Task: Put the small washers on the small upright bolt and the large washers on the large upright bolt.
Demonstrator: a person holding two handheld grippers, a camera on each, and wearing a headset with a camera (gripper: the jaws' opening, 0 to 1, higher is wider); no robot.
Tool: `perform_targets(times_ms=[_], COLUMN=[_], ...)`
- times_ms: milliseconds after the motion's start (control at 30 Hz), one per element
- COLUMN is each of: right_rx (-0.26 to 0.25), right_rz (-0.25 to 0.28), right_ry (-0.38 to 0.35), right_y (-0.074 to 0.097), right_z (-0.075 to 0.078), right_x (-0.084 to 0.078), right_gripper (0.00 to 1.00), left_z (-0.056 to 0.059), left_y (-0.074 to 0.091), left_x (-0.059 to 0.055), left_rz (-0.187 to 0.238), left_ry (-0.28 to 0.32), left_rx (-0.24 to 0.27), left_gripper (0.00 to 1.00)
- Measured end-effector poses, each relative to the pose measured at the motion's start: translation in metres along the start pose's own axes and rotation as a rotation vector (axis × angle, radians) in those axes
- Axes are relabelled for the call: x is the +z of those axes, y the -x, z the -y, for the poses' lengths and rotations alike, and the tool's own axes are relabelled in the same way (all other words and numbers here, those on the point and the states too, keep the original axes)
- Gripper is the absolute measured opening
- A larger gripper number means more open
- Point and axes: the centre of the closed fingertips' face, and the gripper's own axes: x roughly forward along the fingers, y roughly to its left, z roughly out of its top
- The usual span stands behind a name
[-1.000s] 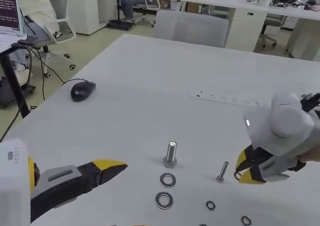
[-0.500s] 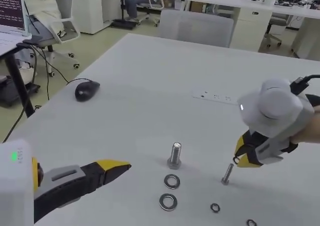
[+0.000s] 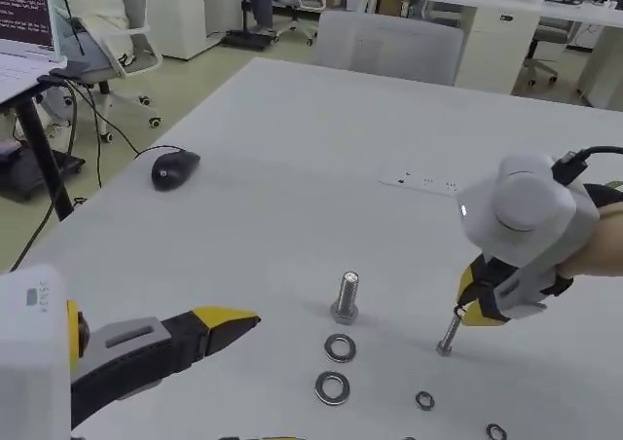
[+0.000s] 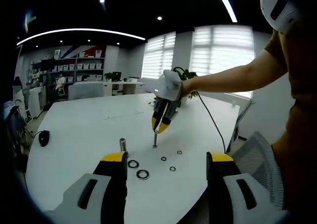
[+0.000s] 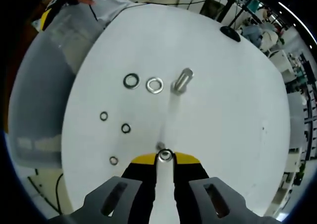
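My right gripper (image 3: 461, 313) is shut on a small washer (image 5: 165, 156) and holds it just over the top of the small upright bolt (image 3: 449, 334). The large upright bolt (image 3: 347, 297) stands to the left. Two large washers (image 3: 340, 348) (image 3: 332, 387) lie flat in front of the large bolt. Small washers (image 3: 424, 400) (image 3: 496, 431) lie near the front edge. My left gripper (image 4: 167, 159) is open with nothing between its jaws, low at the left, and one of its fingers (image 3: 214, 327) points at the large washers.
A black mouse (image 3: 174, 169) lies far left on the white table (image 3: 292, 167). A white power strip (image 3: 421, 182) lies behind the bolts. Office chairs and desks stand beyond the table. A person's arm (image 4: 223, 78) reaches in from the right.
My right gripper has risen and shifted left with the small washer, from beside the small bolt to over its top. The left gripper has stayed in place.
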Motion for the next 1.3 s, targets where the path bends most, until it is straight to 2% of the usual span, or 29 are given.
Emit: perform_targets(times_ms=[500, 1300], right_rx=[0.012, 0.028], right_rz=[-0.003, -0.012], right_ry=[0.003, 0.015], right_y=[-0.011, -0.045], right_z=[0.001, -0.003], right_x=[-0.002, -0.014], right_gripper=[0.12, 0.13], left_z=[-0.001, 0.001], left_y=[0.000, -0.007], left_x=[-0.003, -0.004], left_rz=[-0.006, -0.019], left_ry=[0.004, 0.013], left_rx=[0.005, -0.011], left_gripper=[0.64, 0.64])
